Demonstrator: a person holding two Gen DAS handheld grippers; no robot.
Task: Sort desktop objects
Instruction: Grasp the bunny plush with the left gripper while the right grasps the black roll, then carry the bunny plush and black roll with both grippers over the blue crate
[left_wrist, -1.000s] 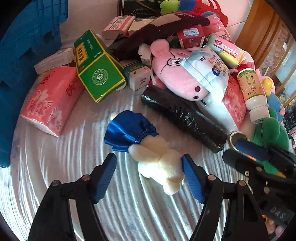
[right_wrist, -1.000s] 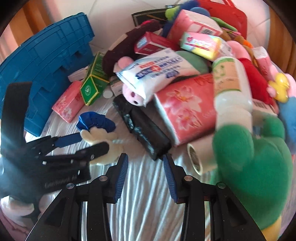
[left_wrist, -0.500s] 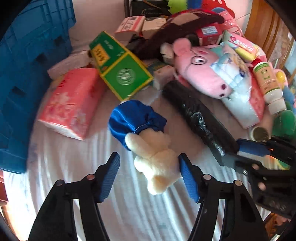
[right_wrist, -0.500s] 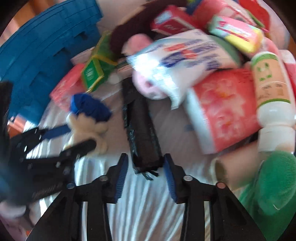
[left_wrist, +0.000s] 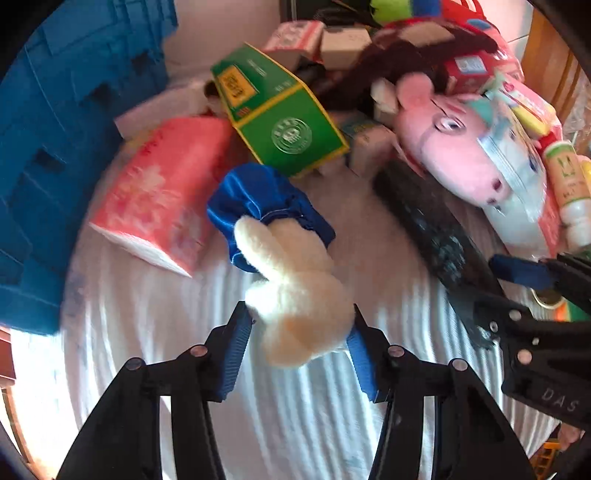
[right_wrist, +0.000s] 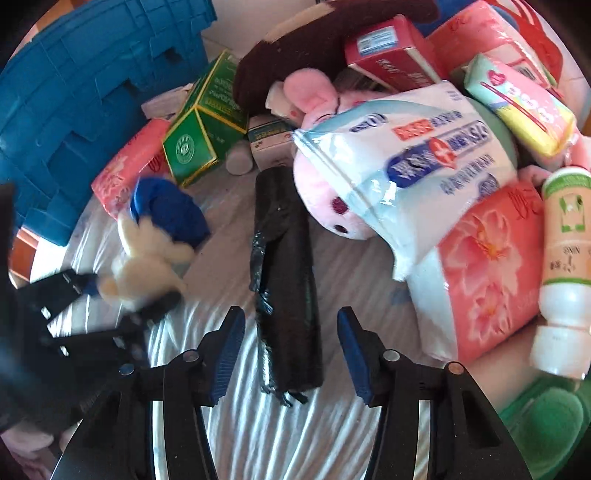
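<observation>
Domestic interior, likely home room. Worktop (right_wrist: 280, 435) covered with white ribbed cloth, loaded with mixed household goods. Landmark: pink pig plush (left_wrist: 454, 155). Left of it, green carton (left_wrist: 280, 122) and pink tissue pack (left_wrist: 162, 192); on its snout, wet-wipes pack (right_wrist: 417, 155); right of it, lotion bottle (right_wrist: 565, 266); in front, black bag roll (right_wrist: 284, 280). Blue plastic crate (left_wrist: 62, 147) at far left; wooden furniture (left_wrist: 546, 55) behind pig, at right.

2 pink tissue packs (right_wrist: 491, 273); 1 green box (left_wrist: 280, 122); 1 black roll (right_wrist: 286, 295); 1 bottle (right_wrist: 563, 266).
</observation>
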